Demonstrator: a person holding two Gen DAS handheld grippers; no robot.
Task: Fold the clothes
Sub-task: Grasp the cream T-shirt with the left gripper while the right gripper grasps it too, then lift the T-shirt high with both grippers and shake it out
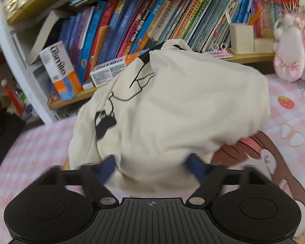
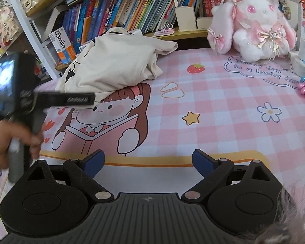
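Bench w/ pink checked cartoon-print cover point(image 2: 223, 105), wooden bookshelf of bright book spines point(image 2: 122, 14) behind. Crumpled cream cotton shirt w/ black line print point(image 1: 172, 105) heaped at bench's far-left edge. Left hand-held gripper point(image 1: 152, 164): blue pads flank shirt hem; pinch can't tell, blurred. Right hand-held gripper point(image 2: 148, 160) spread, nothing between. Only right view shows fluffy pink-white plush rabbit point(image 2: 254, 24).

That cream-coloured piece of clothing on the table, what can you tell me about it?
The cream garment is soft cloth, like a T-shirt, with a black line drawing printed on it. It lies unfolded in a rumpled heap on the pink checked table cover, at the edge by the bookshelf, partly covering the printed cartoon girl. The left tool has its blue fingers on either side of the near edge; whether they press it is unclear.
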